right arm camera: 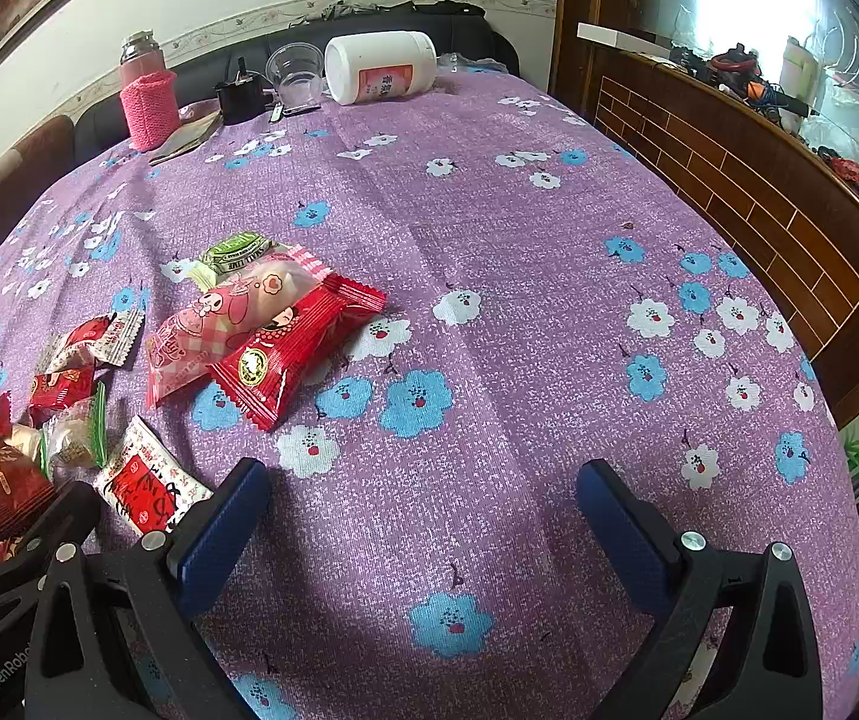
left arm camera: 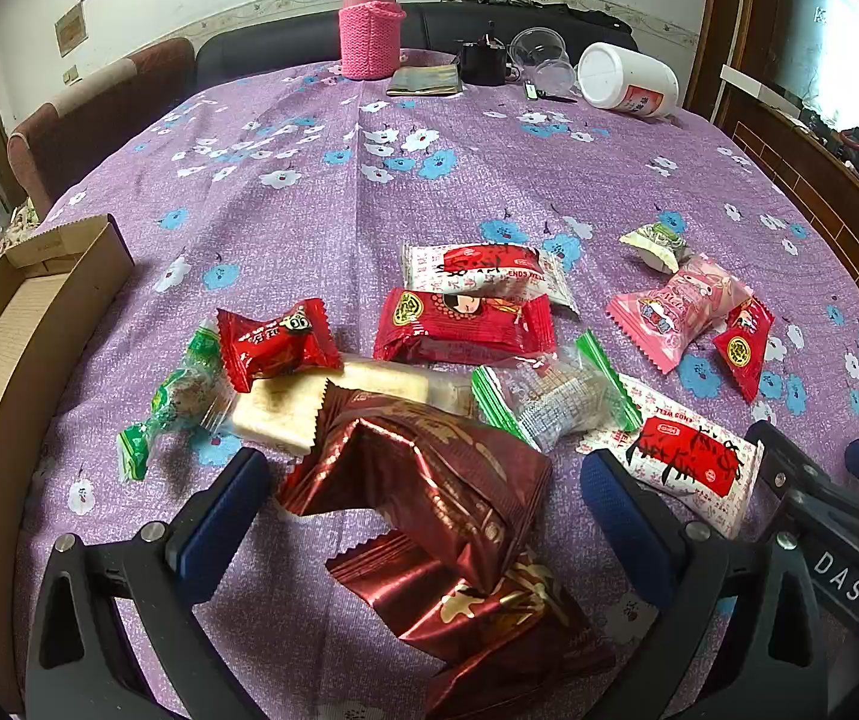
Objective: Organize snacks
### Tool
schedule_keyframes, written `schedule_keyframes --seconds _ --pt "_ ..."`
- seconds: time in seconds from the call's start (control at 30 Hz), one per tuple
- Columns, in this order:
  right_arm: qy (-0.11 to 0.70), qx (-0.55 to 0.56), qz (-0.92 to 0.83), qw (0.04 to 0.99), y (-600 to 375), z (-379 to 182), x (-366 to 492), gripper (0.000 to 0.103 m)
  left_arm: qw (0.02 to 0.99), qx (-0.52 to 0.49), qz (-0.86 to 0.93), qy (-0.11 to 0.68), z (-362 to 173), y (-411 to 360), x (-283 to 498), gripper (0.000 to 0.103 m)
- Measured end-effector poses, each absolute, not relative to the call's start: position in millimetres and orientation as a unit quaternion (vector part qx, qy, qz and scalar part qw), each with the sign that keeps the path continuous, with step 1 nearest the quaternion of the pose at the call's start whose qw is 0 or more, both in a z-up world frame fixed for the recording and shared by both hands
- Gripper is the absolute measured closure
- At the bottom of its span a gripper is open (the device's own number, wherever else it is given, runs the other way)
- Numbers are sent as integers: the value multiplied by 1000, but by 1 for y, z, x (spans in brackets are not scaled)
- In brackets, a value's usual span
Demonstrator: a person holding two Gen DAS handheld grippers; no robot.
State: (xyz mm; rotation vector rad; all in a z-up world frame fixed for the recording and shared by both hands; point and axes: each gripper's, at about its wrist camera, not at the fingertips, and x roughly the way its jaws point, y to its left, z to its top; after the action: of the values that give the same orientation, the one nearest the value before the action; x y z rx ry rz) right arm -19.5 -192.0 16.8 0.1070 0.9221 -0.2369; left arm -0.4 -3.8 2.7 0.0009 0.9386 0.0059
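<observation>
Several wrapped snacks lie scattered on a purple flowered tablecloth. In the left wrist view my left gripper (left arm camera: pixel 423 480) is open around a dark red foil packet (left arm camera: pixel 429 480), fingers apart on either side of it. Beyond it lie a small red packet (left arm camera: pixel 276 345), a green-edged clear packet (left arm camera: pixel 180 396), a cream wafer packet (left arm camera: pixel 333 402), a red packet (left arm camera: pixel 465 324) and a white-red packet (left arm camera: pixel 486 270). My right gripper (right arm camera: pixel 417 498) is open and empty over bare cloth. To its left lie a pink packet (right arm camera: pixel 231 318) and a red packet (right arm camera: pixel 291 348).
An open cardboard box (left arm camera: pixel 15 324) stands at the left table edge. At the far end stand a pink knit-sleeved flask (left arm camera: pixel 369 30), a tipped white jar (left arm camera: pixel 627 81), clear cups (left arm camera: pixel 540 57) and a black object (left arm camera: pixel 483 63). A wooden cabinet (right arm camera: pixel 747 198) runs along the right.
</observation>
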Motion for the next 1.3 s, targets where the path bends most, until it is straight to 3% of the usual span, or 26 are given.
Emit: schedule_keyframes --seconds 0.4,0.7,0.8,0.97,1.3 --pt "443 53 -113 888 -191 17 -20 1 891 -6 11 454 7 -8 1 0" --pt "444 58 -94 889 -202 17 -17 1 863 35 -79 497 9 -5 -11 1" --pt "439 68 -89 892 -203 18 -21 1 867 2 -112 486 18 10 -33 9" --pt "436 73 -88 893 -203 18 -22 1 899 -47 -125 417 50 61 -76 9" --pt "493 38 -86 865 -198 17 -7 1 903 -81 -125 404 60 114 -103 15"
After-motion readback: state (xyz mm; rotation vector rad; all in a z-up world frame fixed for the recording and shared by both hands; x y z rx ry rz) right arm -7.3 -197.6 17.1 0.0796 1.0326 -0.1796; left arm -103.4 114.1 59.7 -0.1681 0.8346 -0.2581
